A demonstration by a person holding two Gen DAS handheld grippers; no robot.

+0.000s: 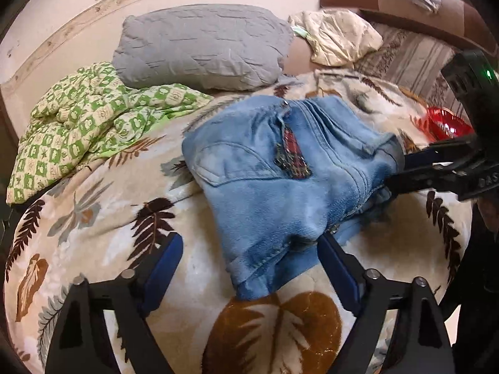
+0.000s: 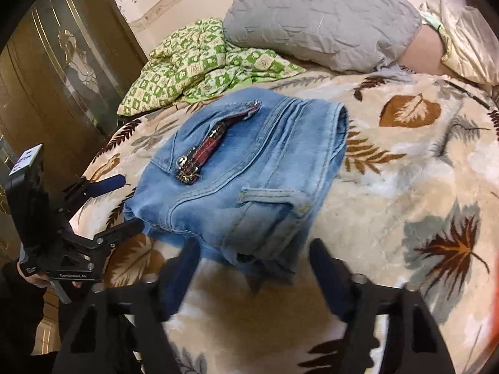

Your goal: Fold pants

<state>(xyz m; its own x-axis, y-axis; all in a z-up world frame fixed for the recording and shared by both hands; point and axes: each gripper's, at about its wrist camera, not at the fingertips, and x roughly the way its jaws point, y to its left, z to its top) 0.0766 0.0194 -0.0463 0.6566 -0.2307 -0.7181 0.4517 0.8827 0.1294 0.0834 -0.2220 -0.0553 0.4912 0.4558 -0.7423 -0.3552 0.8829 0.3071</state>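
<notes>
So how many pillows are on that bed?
2: a grey pillow behind the folded jeans, and a cream pillow to its right, partly cut off. Others may be hidden.

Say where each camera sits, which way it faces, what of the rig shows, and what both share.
Left wrist: on the left gripper, facing the folded jeans; the right gripper enters at right.
Right wrist: on the right gripper, facing the jeans; the left gripper and holding hand show at left.
Shared: jeans, grey pillow, green checked cloth, leaf blanket.
</notes>
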